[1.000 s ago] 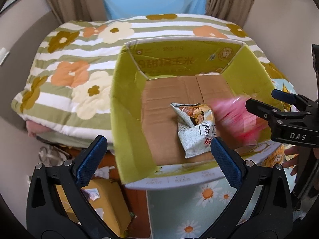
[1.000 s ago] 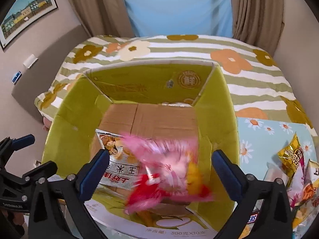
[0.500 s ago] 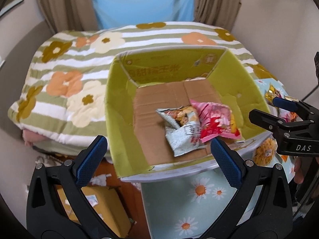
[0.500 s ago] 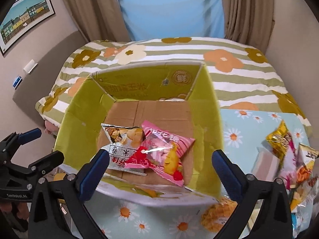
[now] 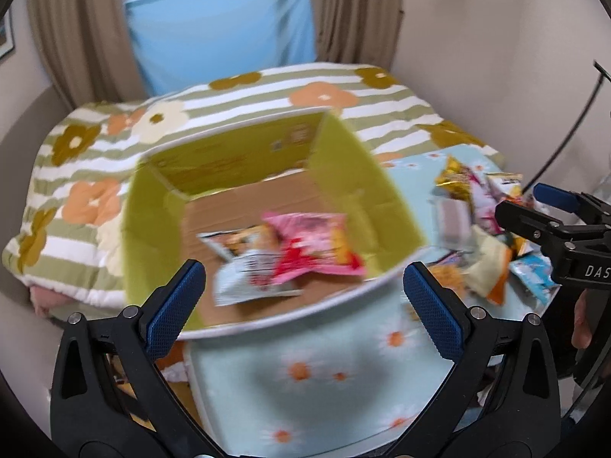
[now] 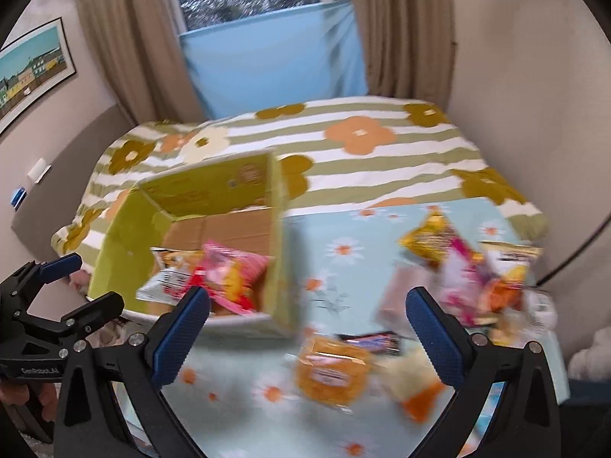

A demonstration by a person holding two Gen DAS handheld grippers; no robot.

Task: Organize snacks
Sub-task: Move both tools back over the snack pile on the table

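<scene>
While I'm holding both grippers over the daisy-print table (image 6: 336,263), the box (image 5: 366,175) is sitting at its far left corner w/ two packets inside: a pink packet (image 5: 309,244) overlapping a white packet (image 5: 248,274). My left gripper (image 5: 303,305) is hanging wide open, holding nothing, just short of the box's near wall, so the packets are lying straight ahead between its fingers. My right gripper (image 6: 307,337) is also gaping wide and empty, hovering over the table's middle; the orange packet (image 6: 330,374) is lying right between its fingers, near the front edge. The rest of the snack pile (image 6: 469,271) is lying toward the table's right edge, ahead of the right finger. Both views are blurring.
</scene>
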